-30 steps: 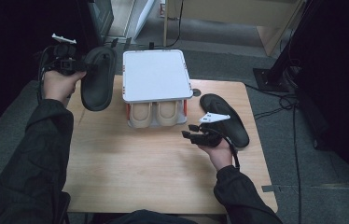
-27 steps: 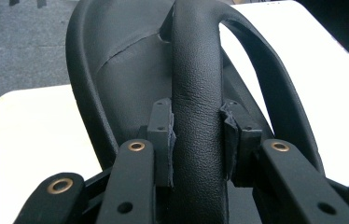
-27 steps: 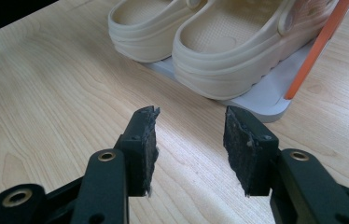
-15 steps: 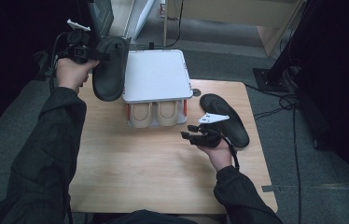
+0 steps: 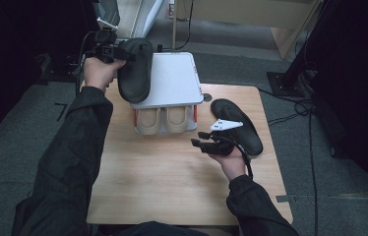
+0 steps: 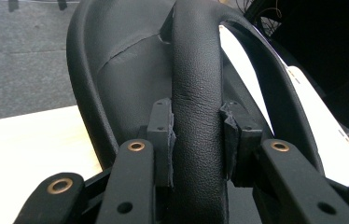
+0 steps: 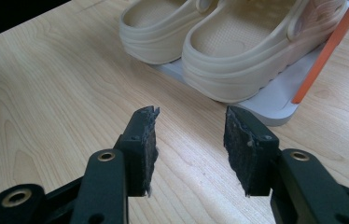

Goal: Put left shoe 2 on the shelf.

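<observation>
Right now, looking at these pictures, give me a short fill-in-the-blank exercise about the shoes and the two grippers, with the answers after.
1. The left gripper is shut on the strap of a ____ slipper.
2. The right gripper has its jaws ____, with nothing between them.
3. The beige clogs sit on the ____ shelf of the white rack.
4. The other slipper lies on the ____.

Answers: black; open; lower; table

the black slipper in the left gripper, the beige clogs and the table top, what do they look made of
Black slipper: likely faux leather or leather, matte with a fine grain and creases on the strap. Beige clogs: probably moulded foam or rubber, smooth, one-piece, with a dotted footbed. Table top: light wood or wood-look laminate, with visible grain lines; which one I cannot tell.
</observation>
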`<action>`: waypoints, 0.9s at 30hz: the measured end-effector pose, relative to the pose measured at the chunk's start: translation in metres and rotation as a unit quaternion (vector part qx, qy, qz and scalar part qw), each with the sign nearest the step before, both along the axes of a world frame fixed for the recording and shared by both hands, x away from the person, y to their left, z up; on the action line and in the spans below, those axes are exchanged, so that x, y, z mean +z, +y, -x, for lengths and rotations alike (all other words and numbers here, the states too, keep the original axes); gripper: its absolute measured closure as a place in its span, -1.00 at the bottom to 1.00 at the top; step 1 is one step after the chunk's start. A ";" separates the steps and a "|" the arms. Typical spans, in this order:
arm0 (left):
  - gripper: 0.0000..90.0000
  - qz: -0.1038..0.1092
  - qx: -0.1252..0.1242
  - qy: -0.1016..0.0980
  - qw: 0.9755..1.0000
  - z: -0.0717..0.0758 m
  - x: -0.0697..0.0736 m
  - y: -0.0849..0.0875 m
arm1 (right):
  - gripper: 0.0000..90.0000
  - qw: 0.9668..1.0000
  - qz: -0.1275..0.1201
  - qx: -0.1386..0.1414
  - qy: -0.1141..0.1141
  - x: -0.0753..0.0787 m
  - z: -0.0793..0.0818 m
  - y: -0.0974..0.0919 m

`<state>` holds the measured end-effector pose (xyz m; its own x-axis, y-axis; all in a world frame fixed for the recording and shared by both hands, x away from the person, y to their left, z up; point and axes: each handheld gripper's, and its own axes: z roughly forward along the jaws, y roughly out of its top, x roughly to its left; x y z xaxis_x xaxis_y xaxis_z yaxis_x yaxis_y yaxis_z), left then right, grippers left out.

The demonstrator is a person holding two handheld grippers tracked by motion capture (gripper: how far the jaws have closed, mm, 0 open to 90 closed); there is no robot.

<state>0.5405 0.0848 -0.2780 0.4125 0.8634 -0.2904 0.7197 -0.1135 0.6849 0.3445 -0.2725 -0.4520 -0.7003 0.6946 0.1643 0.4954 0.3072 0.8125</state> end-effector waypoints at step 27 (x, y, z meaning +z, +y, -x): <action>0.52 0.003 0.001 0.025 1.000 -0.011 -0.039 -0.030 | 0.21 1.000 -0.003 -0.005 -0.004 0.001 0.000 -0.005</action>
